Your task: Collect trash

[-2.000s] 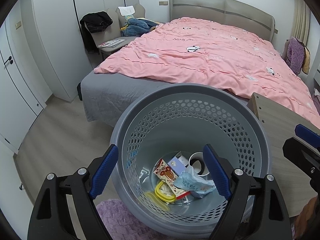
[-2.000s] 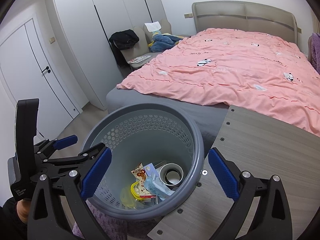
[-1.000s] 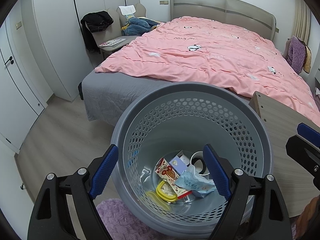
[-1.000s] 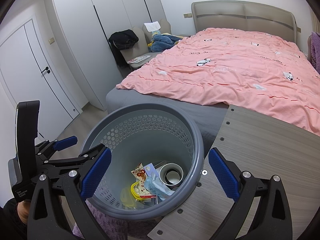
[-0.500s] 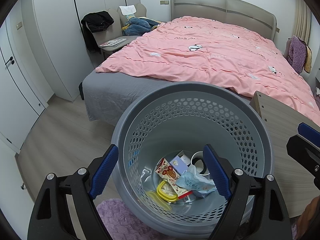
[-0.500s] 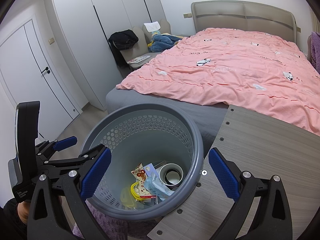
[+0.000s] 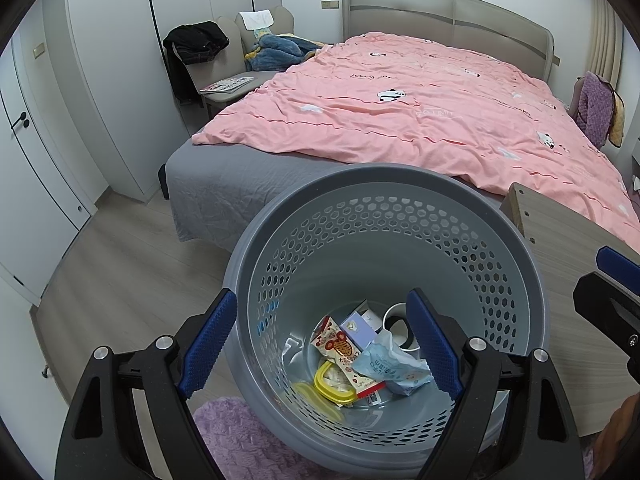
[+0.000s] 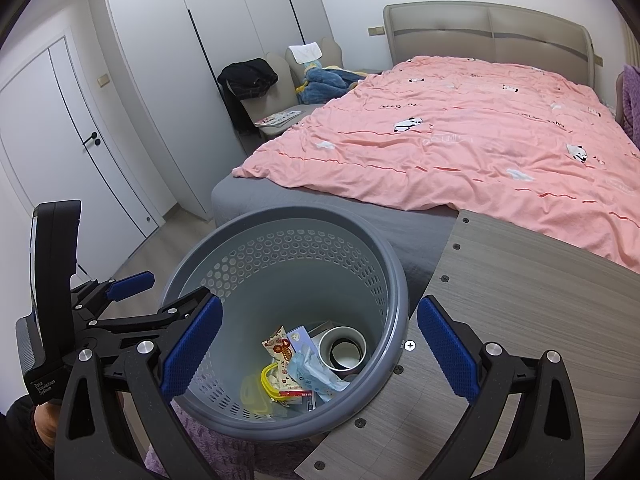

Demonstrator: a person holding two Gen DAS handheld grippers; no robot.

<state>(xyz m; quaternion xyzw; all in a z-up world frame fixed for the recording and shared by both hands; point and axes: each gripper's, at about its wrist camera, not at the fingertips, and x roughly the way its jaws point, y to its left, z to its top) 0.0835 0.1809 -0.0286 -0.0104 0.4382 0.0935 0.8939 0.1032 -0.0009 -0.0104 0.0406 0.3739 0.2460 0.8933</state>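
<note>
Now both tools are idling with jaws apart, empty: left tool, right tool. Trash is lying at the bottom of the grey basket, lower centre: wrappers, a cup, light, crinkly, slippery. Best hold is probably the basket's stiff rim. Counter edge is crowding lower right; floor is opening left.
</note>
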